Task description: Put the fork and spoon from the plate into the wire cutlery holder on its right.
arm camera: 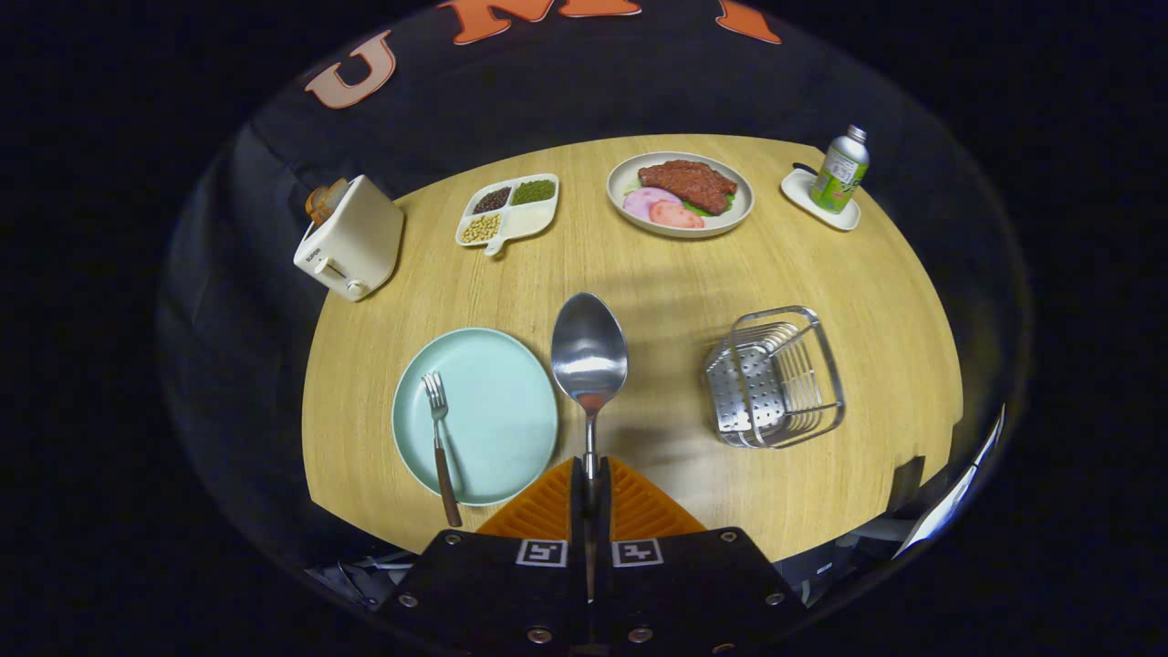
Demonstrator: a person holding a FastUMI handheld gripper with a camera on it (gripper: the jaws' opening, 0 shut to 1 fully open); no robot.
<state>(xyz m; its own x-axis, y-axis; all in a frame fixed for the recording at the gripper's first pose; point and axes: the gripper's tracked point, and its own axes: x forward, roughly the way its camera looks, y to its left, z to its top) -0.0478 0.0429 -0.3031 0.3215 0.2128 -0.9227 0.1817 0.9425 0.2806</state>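
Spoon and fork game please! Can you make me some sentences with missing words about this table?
1. The gripper is shut on the handle of the ____.
2. The fork lies on the light blue ____.
3. The wire cutlery holder has ____ inside it.
4. The toaster holds a slice of ____.

Missing words: spoon; plate; nothing; bread

Glossy metal spoon [589, 354], shiny wire cutlery holder [774, 378], matt wood-grain table [849, 283], smooth plate [497, 411]

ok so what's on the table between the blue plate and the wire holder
The gripper view shows bare wood between the plate and the holder, with the spoon raised over that gap, its handle clamped in the hand-held gripper.
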